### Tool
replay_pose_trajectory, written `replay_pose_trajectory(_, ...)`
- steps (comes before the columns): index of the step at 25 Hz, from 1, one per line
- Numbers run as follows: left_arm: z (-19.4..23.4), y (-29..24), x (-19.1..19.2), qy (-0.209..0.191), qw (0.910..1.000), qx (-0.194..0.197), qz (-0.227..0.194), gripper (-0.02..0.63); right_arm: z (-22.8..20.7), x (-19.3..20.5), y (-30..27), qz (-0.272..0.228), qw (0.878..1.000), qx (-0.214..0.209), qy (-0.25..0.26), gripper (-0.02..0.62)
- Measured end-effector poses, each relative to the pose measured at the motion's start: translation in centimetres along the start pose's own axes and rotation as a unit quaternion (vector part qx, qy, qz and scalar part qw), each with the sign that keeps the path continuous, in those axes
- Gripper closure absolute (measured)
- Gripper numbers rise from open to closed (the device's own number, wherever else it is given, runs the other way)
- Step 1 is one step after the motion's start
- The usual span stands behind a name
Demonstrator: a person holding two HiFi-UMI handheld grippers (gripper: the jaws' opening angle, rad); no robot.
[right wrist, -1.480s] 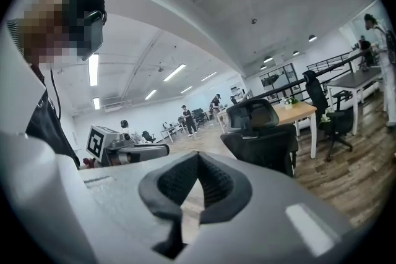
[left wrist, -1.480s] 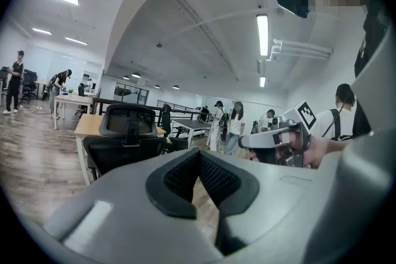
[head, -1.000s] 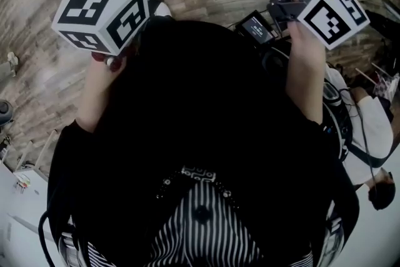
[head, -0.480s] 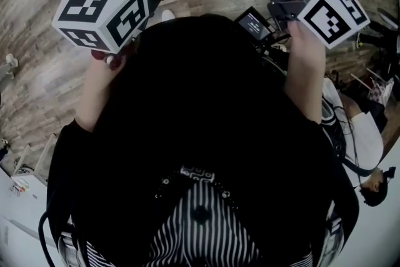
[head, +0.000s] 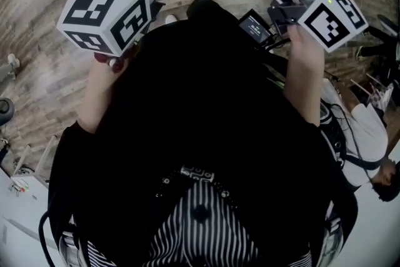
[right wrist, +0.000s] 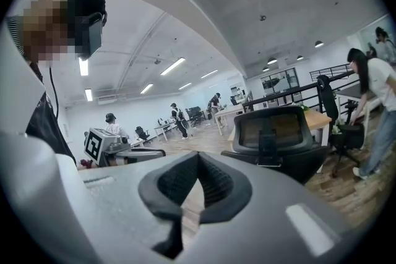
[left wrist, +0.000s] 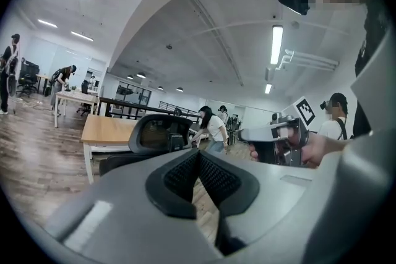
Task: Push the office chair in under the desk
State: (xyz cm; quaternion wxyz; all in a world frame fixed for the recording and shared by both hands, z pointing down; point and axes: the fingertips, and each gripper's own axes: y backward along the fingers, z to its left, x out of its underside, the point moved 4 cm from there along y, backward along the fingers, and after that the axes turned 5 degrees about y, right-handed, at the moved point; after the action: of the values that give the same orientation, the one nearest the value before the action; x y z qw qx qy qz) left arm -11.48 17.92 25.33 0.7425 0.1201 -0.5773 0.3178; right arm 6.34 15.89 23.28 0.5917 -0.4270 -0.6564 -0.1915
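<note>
The black office chair (left wrist: 158, 135) stands a few steps ahead in the left gripper view, its mesh back toward me, in front of a wooden-topped desk (left wrist: 105, 130). In the right gripper view the chair (right wrist: 275, 132) is ahead and to the right, with the desk (right wrist: 319, 118) behind it. Both grippers are held up at chest height, well short of the chair. My left gripper (left wrist: 198, 155) is shut with nothing between its pads. My right gripper (right wrist: 197, 159) is shut and empty too. Seen from the head view, the left marker cube (head: 107, 17) and right marker cube (head: 331, 17) flank my dark top.
Several people stand or bend among other desks (left wrist: 74, 99) farther back in the open office. One person in white (right wrist: 371, 102) bends down beside the desk at the right. A black railing (left wrist: 133, 107) runs behind the desk. The floor is wood plank (head: 37, 72).
Both grippers stay shut and nearly still. The floor in the head view has shifted slightly, and a person at the right edge has moved.
</note>
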Motion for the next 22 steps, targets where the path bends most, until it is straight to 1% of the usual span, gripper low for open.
replay_pose_trajectory(4, -0.7, 0.6, 0.0, -0.006, 1.0000, -0.002, 0.001, 0.603, 0.1, -0.1, 0.4, -0.006, 1.000, -0.005, -0.003, 0.597)
replay_pose_trajectory(9, -0.8, -0.7, 1.7, -0.011, 0.9999, -0.010, 0.005, 0.603, -1.4, 1.5, 0.6, -0.011, 1.000, -0.012, 0.001, 0.597)
replay_pose_trajectory(12, 2.0, -2.4, 0.9, -0.014, 0.9998, -0.012, 0.006, 0.603, -3.2, 1.0, -2.4, -0.008, 1.000, -0.014, -0.002, 0.597)
replay_pose_trajectory(16, 6.9, -5.1, -0.4, 0.002, 0.9998, -0.017, 0.010, 0.603, -6.1, 0.0, -7.1, 0.010, 1.000, -0.009, -0.014, 0.597)
replay_pose_trajectory(19, 9.0, -6.6, -1.1, 0.012, 0.9996, -0.017, 0.019, 0.603, -7.7, -1.0, -9.3, 0.015, 1.000, -0.015, -0.021, 0.597)
replay_pose_trajectory(22, 10.9, -10.3, -2.4, 0.010, 0.9996, -0.020, 0.020, 0.603, -11.5, -2.1, -11.5, 0.014, 1.000, -0.015, -0.022, 0.597)
